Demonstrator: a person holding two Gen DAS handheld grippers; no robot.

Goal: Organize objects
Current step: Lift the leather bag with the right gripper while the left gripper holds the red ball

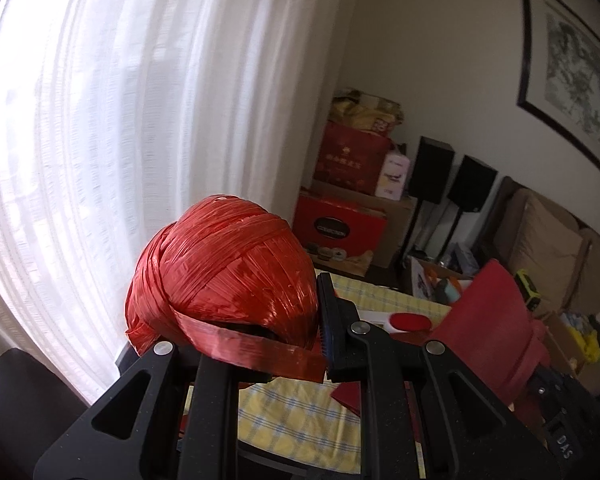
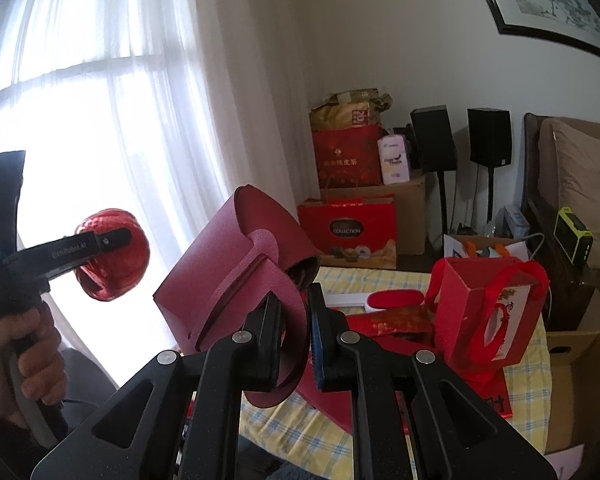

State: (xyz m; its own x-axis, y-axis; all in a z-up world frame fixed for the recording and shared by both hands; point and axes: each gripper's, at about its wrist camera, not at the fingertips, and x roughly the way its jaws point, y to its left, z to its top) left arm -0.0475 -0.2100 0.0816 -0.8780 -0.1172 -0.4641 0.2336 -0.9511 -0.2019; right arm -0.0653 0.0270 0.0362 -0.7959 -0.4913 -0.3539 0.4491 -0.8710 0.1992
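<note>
Gripping one red twine ball (image 1: 220, 272) in left gripper (image 1: 260, 344), raised against curtain (image 1: 100, 120), open air above and left; checked table (image 1: 300, 412) below, one red pouch (image 1: 488, 316) right.

Clamping that pouch (image 2: 236, 280) by its flap in right gripper (image 2: 294, 340), held aloft; ball (image 2: 112, 254) far left, one gift bag (image 2: 480, 312) right, two speakers (image 2: 434, 138) beyond.

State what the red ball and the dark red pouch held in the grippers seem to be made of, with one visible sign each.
Red ball: probably plastic strapping ribbon, glossy; flat wound bands catch the light. Dark red pouch: looks like leather or imitation leather, matte; fine pebbled grain, cleanly cut curved flaps.
</note>
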